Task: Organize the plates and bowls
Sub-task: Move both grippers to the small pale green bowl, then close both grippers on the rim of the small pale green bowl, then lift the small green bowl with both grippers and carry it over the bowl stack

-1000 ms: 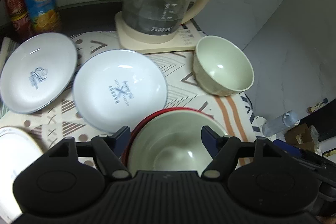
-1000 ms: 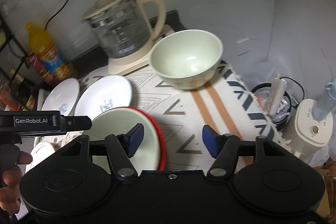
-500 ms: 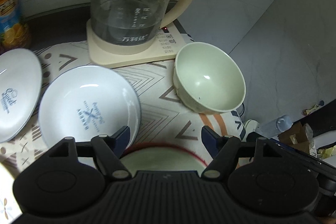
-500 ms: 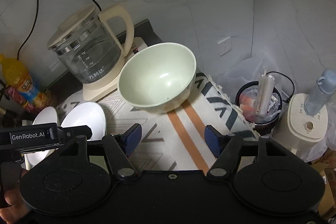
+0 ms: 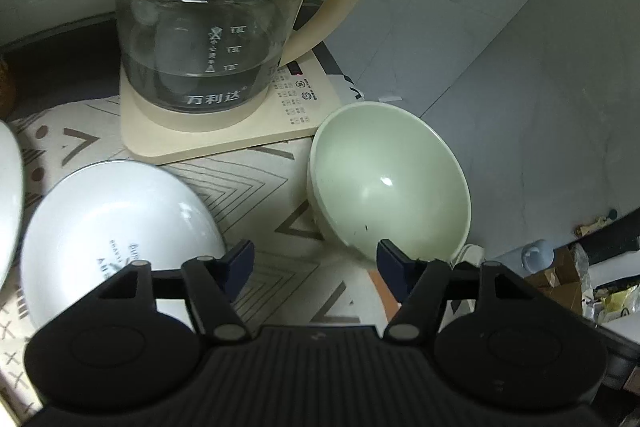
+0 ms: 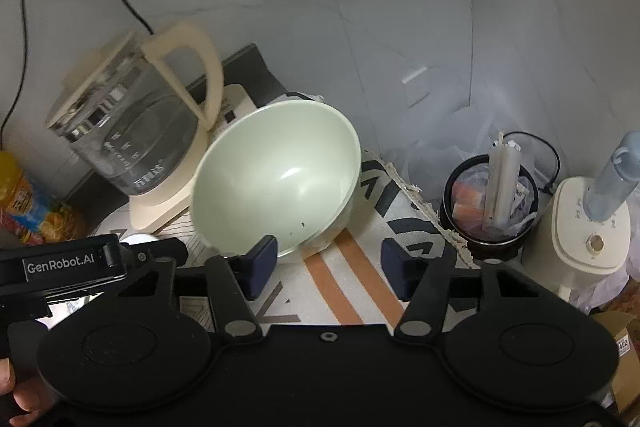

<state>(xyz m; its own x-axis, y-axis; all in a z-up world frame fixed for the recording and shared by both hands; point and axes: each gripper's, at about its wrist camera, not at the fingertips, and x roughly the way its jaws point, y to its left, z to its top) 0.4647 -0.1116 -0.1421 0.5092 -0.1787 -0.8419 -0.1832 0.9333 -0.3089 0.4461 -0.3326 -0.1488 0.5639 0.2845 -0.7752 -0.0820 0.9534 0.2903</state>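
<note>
Since the green bowl [image 6: 276, 179] sits mid-frame by the kettle [image 6: 132, 131], both grippers — left gripper [image 5: 316, 261], right gripper [image 6: 328, 261] — frame it, jaws just narrowed but spread, empty.

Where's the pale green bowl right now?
The pale green bowl sits on the patterned mat, right of the glass kettle's base, near the mat's right edge.

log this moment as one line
left tool open, closing | right tool open, closing | target green bowl | nothing held
</note>
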